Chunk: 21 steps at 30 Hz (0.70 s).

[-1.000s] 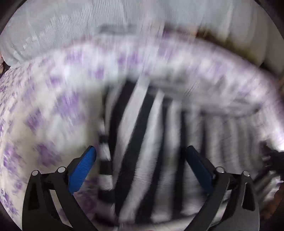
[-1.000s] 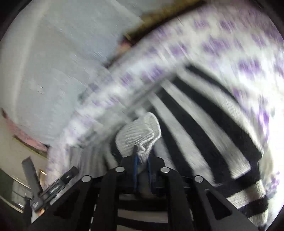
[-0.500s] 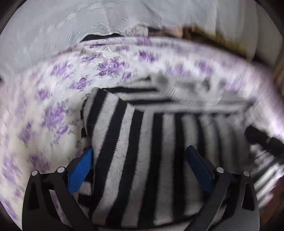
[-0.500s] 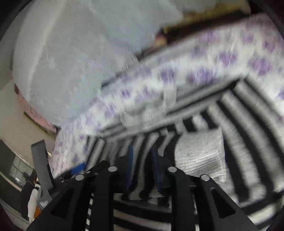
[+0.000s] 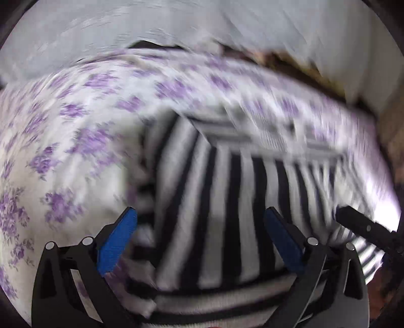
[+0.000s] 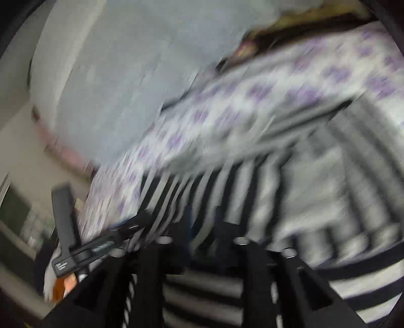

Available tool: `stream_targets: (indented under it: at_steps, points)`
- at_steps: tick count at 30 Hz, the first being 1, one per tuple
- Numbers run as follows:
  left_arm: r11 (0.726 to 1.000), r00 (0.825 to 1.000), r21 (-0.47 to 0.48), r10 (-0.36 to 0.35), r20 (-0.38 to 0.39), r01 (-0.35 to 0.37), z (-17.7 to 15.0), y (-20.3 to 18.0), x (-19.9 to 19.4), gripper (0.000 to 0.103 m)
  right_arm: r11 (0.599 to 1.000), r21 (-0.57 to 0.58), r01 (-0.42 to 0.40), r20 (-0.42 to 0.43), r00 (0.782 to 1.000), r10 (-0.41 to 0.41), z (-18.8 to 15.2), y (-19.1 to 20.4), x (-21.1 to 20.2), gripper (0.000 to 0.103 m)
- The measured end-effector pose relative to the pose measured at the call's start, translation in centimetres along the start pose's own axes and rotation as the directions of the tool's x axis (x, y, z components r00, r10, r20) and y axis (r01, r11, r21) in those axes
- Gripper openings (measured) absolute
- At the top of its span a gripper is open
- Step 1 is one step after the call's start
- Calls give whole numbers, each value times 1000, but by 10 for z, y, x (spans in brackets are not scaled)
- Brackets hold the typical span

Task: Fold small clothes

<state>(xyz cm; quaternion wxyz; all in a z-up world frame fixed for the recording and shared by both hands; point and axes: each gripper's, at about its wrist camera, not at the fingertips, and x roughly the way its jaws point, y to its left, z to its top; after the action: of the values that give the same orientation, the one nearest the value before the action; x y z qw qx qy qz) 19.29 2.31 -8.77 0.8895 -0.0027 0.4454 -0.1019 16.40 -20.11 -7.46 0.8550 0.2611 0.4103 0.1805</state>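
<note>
While the black-and-white striped garment (image 5: 227, 207) lies spread on the purple-flowered sheet (image 5: 63, 131), the left gripper (image 5: 200, 234) hovers over it with its blue pads (image 5: 116, 239) set wide, nothing between them. At three o'clock in its view, the right gripper (image 6: 202, 222) pokes in from the edge. Its jaws have just been opening and now stand narrowly apart over the stripes; through the blur, no cloth seems pinched between them. Pale grey bedding (image 5: 176, 22) bunches at twelve o'clock.
</note>
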Motion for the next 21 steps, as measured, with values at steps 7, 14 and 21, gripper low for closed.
stream_targets:
  at_steps: [7,14,21]
  points:
    - [993,999,-116,-26,-39,21,-25,59,-2,99,969,245,15,114,992,-44,0,-86,-49,0]
    - [986,1000,-167,4,5,-3,-72,96,-45,98,961,273,48,197,975,-104,-38,-110,-122,17]
    - [996,1000,-89,14,-11,-15,-111,84,-71,98,967,247,70,220,967,-126,-96,-123,-176,36]
